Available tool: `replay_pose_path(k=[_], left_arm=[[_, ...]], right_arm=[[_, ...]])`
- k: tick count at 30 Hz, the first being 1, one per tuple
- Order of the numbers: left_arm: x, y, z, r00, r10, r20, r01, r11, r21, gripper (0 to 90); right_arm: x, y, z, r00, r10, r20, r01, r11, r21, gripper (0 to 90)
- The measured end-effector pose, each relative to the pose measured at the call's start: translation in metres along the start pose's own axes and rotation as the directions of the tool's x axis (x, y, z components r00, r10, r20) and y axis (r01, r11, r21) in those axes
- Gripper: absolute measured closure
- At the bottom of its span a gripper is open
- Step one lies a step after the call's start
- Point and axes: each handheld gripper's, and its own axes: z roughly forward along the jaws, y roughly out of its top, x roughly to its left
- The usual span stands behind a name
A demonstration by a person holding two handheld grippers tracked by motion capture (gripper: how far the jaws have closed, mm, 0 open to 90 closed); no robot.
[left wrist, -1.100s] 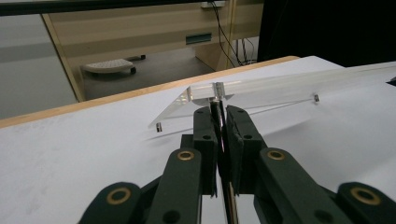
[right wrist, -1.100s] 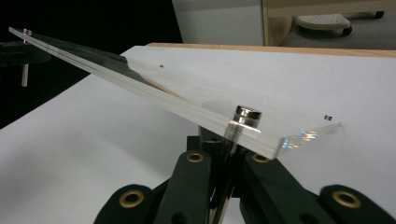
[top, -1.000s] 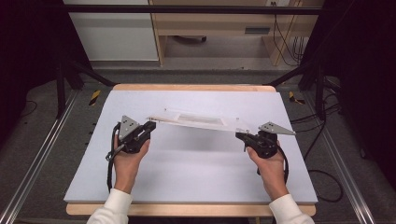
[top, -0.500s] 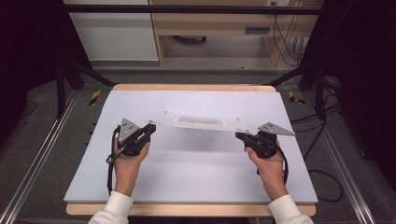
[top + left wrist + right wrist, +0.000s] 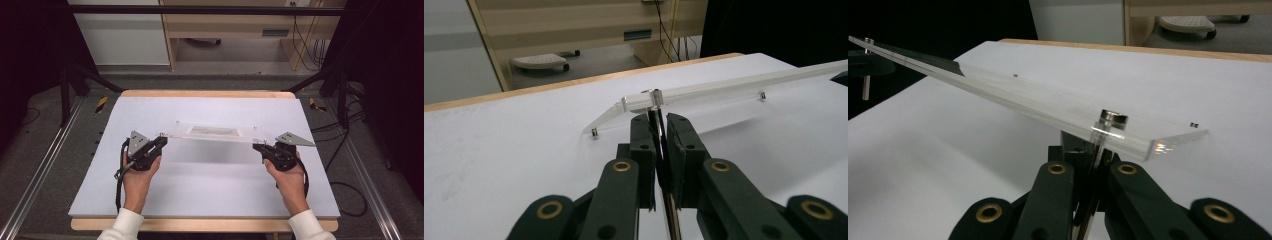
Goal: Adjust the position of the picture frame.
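A long clear acrylic plate [image 5: 215,132] with small metal legs at its corners hangs above the white table sheet [image 5: 210,190], carried between both grippers. My left gripper [image 5: 162,140] is shut on the metal leg [image 5: 655,97] under the plate's near left corner [image 5: 724,87]. My right gripper [image 5: 256,146] is shut on the capped metal leg [image 5: 1112,120] at the near right corner of the plate [image 5: 1023,95]. In the left gripper view the jaws [image 5: 661,122] pinch the thin leg. In the right gripper view the jaws [image 5: 1093,150] sit just under the plate's edge.
The table's wooden edge [image 5: 205,93] runs along the far side. Metal rails [image 5: 40,175] flank the table. Cables [image 5: 345,190] lie on the floor at the right. Yellow-black tools [image 5: 101,103] lie beside the far corners. A wooden cabinet [image 5: 225,30] stands beyond.
The left gripper has drifted slightly toward the person, taking its end of the plate with it. The right gripper has stayed still.
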Motion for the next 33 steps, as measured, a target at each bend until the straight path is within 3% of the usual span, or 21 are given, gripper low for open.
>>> replay_pose_path(k=[16, 23, 33], left_arm=[[-0.007, -0.021, -0.008, 0.9997, 0.025, -0.007, -0.025, 0.9990, 0.038, 81.6], [-0.012, -0.036, -0.019, 0.9999, 0.014, -0.008, -0.013, 0.9991, 0.039, 81.8], [-0.019, -0.053, -0.030, 0.9992, 0.035, -0.021, -0.034, 0.9972, 0.067, 81.8]], right_arm=[[0.005, -0.015, -0.003, 0.9996, -0.025, 0.015, 0.024, 0.998, 0.060, 90.0], [0.008, -0.022, -0.004, 0.9998, -0.020, -0.002, 0.020, 0.997, 0.078, 90.0], [0.014, -0.040, -0.006, 0.9986, -0.045, -0.028, 0.049, 0.988, 0.144, 89.0]])
